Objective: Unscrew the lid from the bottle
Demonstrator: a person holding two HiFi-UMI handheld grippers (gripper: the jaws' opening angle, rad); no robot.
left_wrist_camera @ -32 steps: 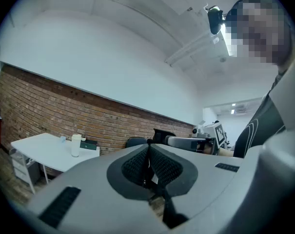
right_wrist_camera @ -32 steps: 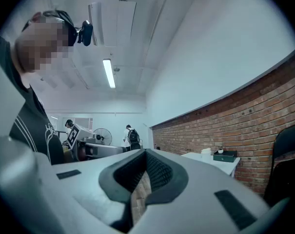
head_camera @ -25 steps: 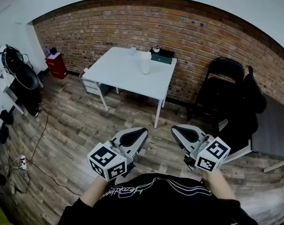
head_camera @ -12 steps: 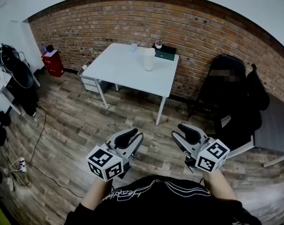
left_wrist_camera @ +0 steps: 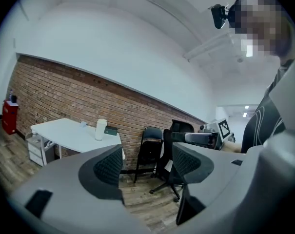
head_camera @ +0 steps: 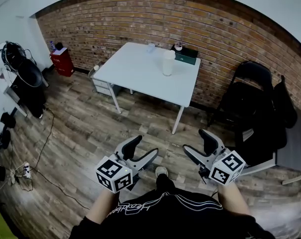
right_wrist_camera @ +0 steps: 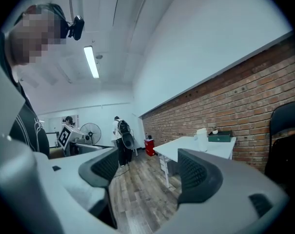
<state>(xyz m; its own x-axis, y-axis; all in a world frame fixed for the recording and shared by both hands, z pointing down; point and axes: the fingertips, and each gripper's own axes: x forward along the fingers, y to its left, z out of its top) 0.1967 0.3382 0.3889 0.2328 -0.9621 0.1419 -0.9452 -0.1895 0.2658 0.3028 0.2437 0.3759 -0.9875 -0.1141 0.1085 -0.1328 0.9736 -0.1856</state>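
Table [head_camera: 140, 73] white. Bottle [head_camera: 168, 62] white. Box [head_camera: 186, 57] dark green. Wall [head_camera: 130, 19] red-brown brick with pale mortar lines. Floor [head_camera: 80, 128] grey-brown wood-grain planks. Chair [head_camera: 250, 91] black. Left gripper [head_camera: 144, 147] and right gripper [head_camera: 196, 141] grey, with black-and-white square markers on their cubes. Shirt [head_camera: 165, 218] black with white line print.

A sparse office or studio room is suggested: a brick wall [head_camera: 115, 24], a wood-plank floor [head_camera: 80, 128], a white tabletop [head_camera: 135, 71], black chairs [head_camera: 250, 91] and a standing fan [right_wrist_camera: 90, 130] are seen.

Bright even light fr ceiling tube [right_wrist_camera: 91, 61], strong fisheye warp, dark corners.
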